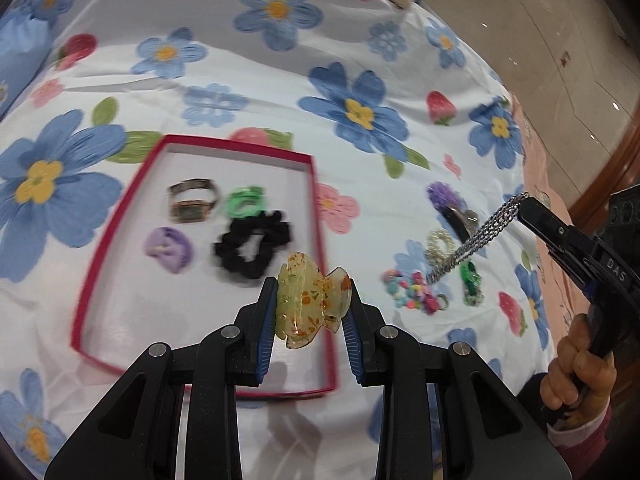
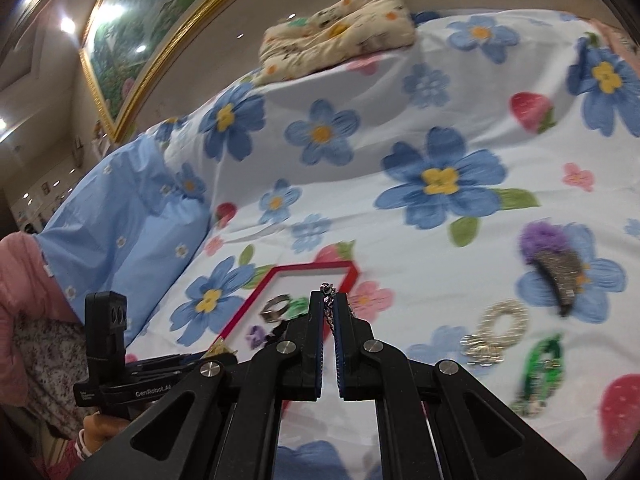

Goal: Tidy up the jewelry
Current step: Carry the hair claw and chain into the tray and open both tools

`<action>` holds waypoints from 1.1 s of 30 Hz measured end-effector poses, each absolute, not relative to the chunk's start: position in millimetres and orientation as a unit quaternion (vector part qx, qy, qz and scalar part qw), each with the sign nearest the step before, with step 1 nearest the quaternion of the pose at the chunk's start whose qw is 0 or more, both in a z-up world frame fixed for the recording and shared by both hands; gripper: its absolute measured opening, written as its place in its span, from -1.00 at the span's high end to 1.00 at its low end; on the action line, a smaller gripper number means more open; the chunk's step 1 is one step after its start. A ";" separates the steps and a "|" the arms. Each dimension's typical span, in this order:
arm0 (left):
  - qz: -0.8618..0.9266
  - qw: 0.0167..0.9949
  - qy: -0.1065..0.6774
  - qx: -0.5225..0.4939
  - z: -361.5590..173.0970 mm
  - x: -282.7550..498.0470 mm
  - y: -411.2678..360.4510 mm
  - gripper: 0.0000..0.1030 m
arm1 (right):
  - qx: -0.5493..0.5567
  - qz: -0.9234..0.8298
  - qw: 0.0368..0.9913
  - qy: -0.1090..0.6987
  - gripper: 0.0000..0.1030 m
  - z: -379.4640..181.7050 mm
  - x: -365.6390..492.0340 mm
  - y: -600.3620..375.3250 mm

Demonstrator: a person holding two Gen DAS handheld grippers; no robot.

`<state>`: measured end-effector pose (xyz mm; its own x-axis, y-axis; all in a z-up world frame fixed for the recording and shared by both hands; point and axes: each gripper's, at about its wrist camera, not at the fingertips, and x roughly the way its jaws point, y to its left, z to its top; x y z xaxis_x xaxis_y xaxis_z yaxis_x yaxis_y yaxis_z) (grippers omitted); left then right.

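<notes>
Nearest the lens in the left wrist view, the left gripper [image 1: 312, 304] fills the bottom centre of the frame, its blue-padded jaws closed narrowly on a translucent yellow hair claw [image 1: 310, 300] flecked with orange. That clip is held over the lower right edge of a red-rimmed box [image 1: 100, 248] in the middle left of the frame. Inside the box sit a metal watch [image 1: 193, 199], a green hair tie [image 1: 244, 202], a lilac scrunchie [image 1: 168, 249] and a black scrunchie [image 1: 254, 246], all blurred.

At the right edge of the same view, the right gripper [image 1: 524, 202] pinches the upper end of a silver chain [image 1: 472, 238], which hangs down toward the lower left. Behind and below the chain, on the flowered bedsheet [image 1: 280, 60], lie a purple-tufted hair clip [image 1: 452, 208], a pearly ring-shaped piece [image 1: 438, 246], a green beaded piece [image 1: 470, 282] and a multicoloured bead bracelet [image 1: 412, 292].

From the right wrist view, the right gripper [image 2: 330, 300] stands at bottom centre with jaws nearly together, chain links [image 2: 329, 304] caught between them. The box [image 2: 248, 304] shows just beyond its tips, and the loose pieces lie at the right of the frame.
</notes>
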<state>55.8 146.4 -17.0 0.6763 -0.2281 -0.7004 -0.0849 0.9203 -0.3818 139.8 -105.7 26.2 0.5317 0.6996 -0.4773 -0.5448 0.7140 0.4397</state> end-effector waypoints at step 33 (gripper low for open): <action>0.043 0.863 0.464 -0.195 -91.2 77.2 223.8 0.45 | 0.058 0.433 0.790 0.431 0.92 -61.8 148.2 49.8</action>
